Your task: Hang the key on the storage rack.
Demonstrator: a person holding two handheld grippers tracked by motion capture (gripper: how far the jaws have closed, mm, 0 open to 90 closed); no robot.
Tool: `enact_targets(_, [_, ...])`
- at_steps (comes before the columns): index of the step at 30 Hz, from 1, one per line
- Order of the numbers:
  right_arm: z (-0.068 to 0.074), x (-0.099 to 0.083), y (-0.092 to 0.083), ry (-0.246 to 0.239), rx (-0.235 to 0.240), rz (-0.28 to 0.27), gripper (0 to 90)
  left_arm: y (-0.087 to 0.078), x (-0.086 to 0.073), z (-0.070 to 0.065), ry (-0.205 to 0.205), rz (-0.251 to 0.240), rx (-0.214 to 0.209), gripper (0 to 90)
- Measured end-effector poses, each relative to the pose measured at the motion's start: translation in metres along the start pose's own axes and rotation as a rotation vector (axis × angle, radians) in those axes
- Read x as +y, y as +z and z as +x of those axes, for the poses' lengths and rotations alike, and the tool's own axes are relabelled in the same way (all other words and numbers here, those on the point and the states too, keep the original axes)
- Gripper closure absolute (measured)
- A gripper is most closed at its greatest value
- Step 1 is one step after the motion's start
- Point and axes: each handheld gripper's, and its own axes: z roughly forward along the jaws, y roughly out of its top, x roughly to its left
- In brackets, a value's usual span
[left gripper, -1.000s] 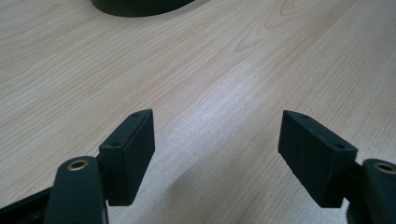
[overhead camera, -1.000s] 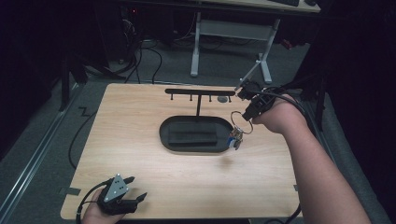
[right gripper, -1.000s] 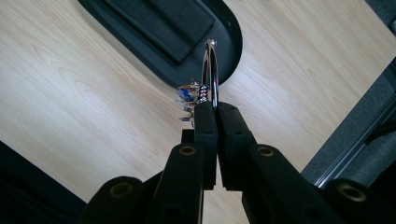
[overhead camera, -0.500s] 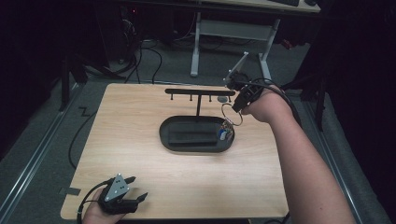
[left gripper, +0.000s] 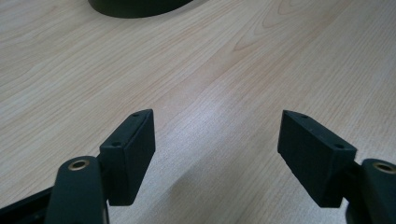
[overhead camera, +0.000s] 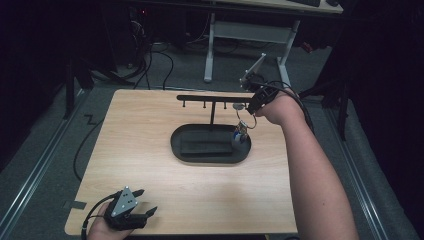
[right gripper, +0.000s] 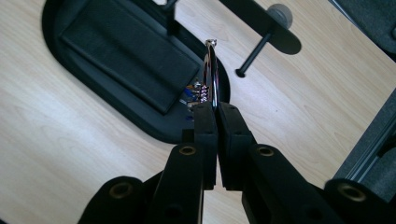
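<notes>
- We see our right gripper (overhead camera: 251, 106) above the far right part of the table (overhead camera: 150, 145), close under the right end of the rack (overhead camera: 212, 98)
- In the right gripper view its two black jaws are pressed together on a thin metal ring (right gripper: 211, 70), which stands on edge straight up from the pads
- From that ring a small bunch of keys (overhead camera: 240, 136) hangs down; in the high view it dangles over the right end of the tray (overhead camera: 182, 149), and whether it touches the tray we cannot tell
- In the right gripper view we catch only small blue and orange bits of the bunch just past the jaw tips, over the tray's rim
- The rack is a black bar on a thin post that rises from the tray's far edge, with short pegs pointing down from the bar
- One peg (right gripper: 254, 55) shows in the right gripper view just beside the ring, apart from it
- The tray is a dark oval with a flat black pad (right gripper: 130, 60) lying inside it
- Our left gripper (overhead camera: 139, 209) rests at the near left corner of the table, well apart from the tray
- In the left gripper view its jaws stand spread wide over bare wood with nothing between them
</notes>
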Motion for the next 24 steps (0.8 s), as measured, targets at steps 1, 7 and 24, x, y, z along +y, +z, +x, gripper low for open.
enact_targets(1, [-0.006,0.001,0.006,0.014,-0.002,0.007,88.4,0.0,-0.001,0.0,0.003,0.002,-0.002,28.3])
enact_targets(7, [-0.021,0.003,0.021,0.048,0.004,0.009,88.4,0.0,-0.002,-0.002,0.0,0.0,-0.002,28.4])
enact_targets(24, [-0.031,0.014,0.044,0.048,0.0,-0.021,87.5,0.0,-0.003,0.001,0.002,0.004,-0.009,28.8])
